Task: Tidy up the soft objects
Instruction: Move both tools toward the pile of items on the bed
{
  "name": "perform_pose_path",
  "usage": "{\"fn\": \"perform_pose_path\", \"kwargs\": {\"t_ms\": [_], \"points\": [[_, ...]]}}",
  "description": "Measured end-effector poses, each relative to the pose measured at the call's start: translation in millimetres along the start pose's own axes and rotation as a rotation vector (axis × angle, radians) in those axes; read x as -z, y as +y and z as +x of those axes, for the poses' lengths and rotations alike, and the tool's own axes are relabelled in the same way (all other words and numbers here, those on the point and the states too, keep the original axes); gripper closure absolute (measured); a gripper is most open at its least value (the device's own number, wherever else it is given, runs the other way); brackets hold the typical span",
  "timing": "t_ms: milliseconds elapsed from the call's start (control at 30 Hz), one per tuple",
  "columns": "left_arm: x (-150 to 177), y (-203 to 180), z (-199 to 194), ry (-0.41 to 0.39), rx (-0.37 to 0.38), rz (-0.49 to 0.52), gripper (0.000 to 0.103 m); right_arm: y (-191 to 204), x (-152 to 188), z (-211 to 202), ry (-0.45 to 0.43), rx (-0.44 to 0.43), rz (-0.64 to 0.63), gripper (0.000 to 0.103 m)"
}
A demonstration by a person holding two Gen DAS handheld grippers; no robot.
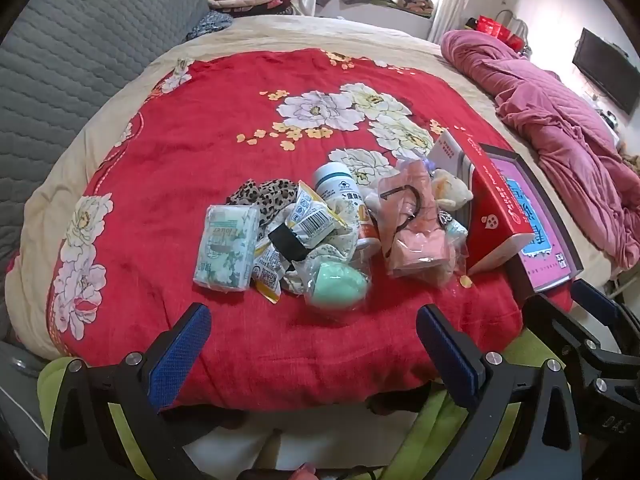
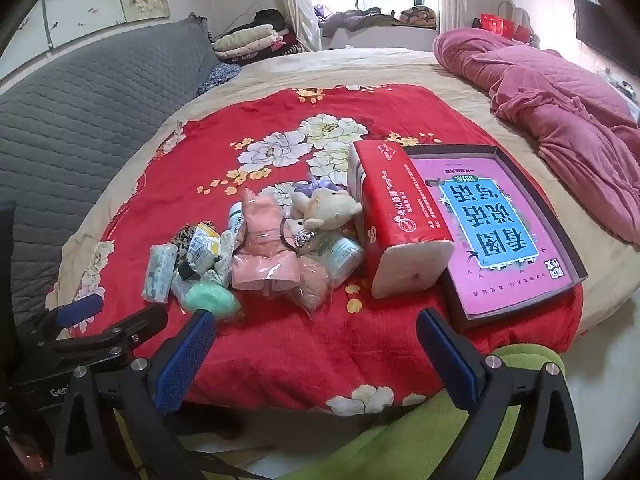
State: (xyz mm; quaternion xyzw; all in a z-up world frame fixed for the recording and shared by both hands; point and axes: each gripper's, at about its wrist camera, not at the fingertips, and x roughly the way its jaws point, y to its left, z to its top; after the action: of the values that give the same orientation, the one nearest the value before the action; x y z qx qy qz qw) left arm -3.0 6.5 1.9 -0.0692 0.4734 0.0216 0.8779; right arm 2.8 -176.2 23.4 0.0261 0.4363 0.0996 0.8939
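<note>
Since both the left gripper (image 1: 312, 350) and right gripper (image 2: 316, 354) hang open and empty, I'd grab the green sponge (image 1: 338, 286) first, squeezing gently.

One plush bear (image 2: 328, 208), two tissue packs (image 2: 394, 216) (image 1: 226, 254).

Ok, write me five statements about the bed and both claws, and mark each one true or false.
1. The left claw is open and holds nothing. True.
2. The right claw grips the mint-green egg-shaped sponge. False: it is open and empty; the sponge lies in its clear wrapper on the red floral blanket.
3. The red tissue pack lies beside the dark shallow box holding a pink book. True.
4. The beige plush bear sits inside that box. False: it lies in the pile, left of the tissue pack.
5. A crumpled pink quilt lies beyond the box. True.
</note>
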Motion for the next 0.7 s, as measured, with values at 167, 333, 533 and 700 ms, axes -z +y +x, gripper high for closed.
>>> {"fn": "perform_pose_path", "kwargs": {"t_ms": [167, 333, 533, 700], "points": [[-0.4, -0.2, 0.8, 0.004, 0.003, 0.003, 0.000, 3.2, -0.3, 3.0, 0.000, -0.006, 0.004, 0.002], [-0.6, -0.6, 1.1, 0.001, 0.002, 0.003, 0.000, -0.3, 0.6, -0.8, -0.002, -0.001, 0.005, 0.002], [-0.7, -0.5, 1.4, 0.002, 0.001, -0.003, 0.000, -1.3, 0.6, -4.0, 0.007, -0.004, 0.009, 0.002], [-1.0, 0.1, 2.0, 0.004, 0.003, -0.002, 0.000, -2.2, 1.6, -0.9, -0.001, -0.008, 0.011, 0.002]]}}
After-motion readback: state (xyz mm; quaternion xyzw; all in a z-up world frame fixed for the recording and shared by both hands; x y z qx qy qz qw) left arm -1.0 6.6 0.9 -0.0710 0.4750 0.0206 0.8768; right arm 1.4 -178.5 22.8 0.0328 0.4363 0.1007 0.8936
